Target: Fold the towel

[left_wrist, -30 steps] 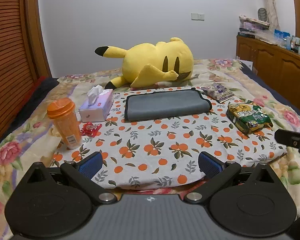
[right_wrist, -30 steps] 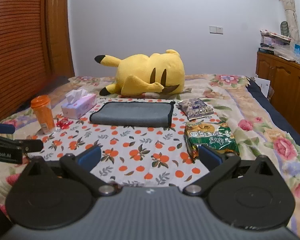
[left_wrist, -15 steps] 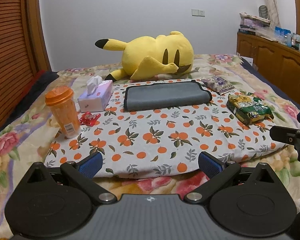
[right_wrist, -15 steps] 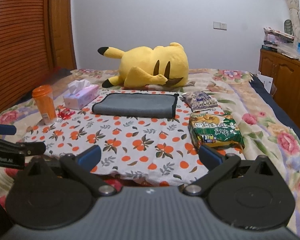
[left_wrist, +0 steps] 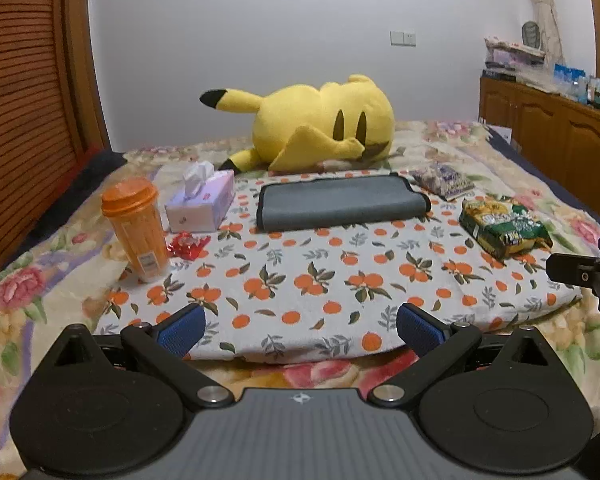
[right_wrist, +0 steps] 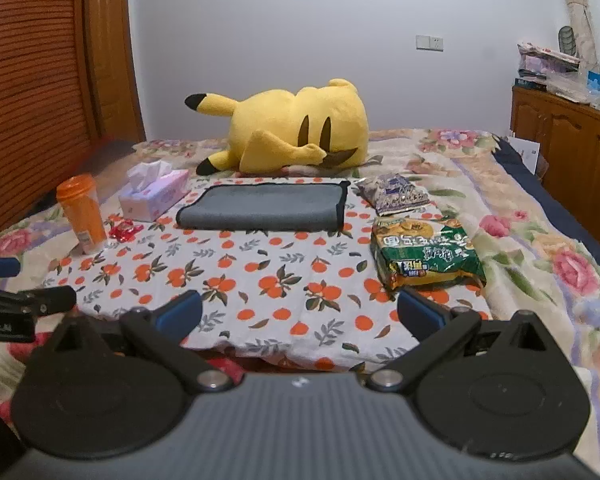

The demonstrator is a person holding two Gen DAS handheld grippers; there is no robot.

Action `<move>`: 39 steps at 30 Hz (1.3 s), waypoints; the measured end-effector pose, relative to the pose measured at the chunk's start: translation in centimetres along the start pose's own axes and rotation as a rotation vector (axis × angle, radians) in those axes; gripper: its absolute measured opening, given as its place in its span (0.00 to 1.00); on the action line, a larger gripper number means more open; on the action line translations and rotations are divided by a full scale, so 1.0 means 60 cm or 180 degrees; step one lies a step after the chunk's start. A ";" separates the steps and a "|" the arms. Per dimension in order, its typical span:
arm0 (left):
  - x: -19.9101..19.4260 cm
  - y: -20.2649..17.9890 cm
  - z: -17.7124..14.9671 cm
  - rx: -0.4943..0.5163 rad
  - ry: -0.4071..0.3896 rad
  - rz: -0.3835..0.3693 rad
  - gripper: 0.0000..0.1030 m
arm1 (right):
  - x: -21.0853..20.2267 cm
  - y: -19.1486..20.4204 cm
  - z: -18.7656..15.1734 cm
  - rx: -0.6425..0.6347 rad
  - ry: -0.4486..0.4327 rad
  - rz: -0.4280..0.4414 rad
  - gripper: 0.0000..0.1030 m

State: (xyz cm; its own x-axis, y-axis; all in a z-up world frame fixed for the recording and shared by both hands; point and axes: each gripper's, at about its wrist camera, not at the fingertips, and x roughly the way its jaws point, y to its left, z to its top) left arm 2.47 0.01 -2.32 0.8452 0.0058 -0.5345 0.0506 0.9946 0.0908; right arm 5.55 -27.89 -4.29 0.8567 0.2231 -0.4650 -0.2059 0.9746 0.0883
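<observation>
A grey towel with a dark edge [left_wrist: 340,203] lies folded in a flat rectangle at the far side of an orange-print cloth [left_wrist: 320,280] on the bed. It also shows in the right wrist view [right_wrist: 264,206]. My left gripper [left_wrist: 300,326] is open and empty, held over the cloth's near edge, well short of the towel. My right gripper [right_wrist: 300,312] is open and empty, also at the near edge. Part of the right gripper shows at the right edge of the left wrist view [left_wrist: 584,276].
A yellow plush toy [left_wrist: 320,128] lies behind the towel. An orange bottle [left_wrist: 136,228], a tissue box [left_wrist: 200,206] and a red wrapper [left_wrist: 188,244] are on the left. A green snack bag [left_wrist: 504,226] and a purple packet [left_wrist: 442,180] are on the right. Wooden cabinets [left_wrist: 560,128] stand far right.
Both grippers have pulled back from the towel and lowered a little toward the near edge of the cloth. Both stay open. The towel has not moved.
</observation>
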 end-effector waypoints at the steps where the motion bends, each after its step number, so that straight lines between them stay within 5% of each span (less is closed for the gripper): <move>1: -0.003 0.001 0.000 -0.0003 -0.0026 0.0006 1.00 | -0.002 0.000 0.000 -0.0003 -0.0014 -0.0004 1.00; 39: -0.054 -0.001 0.007 0.0040 -0.0647 0.0003 1.00 | -0.036 0.000 0.004 -0.0130 -0.0481 -0.0077 1.00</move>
State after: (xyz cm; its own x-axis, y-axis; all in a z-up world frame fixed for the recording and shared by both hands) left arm -0.08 -0.08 -0.23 0.9351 -0.0155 -0.3540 0.0552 0.9932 0.1024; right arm 3.81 -28.36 -3.04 0.9224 0.2031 -0.3286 -0.2008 0.9788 0.0414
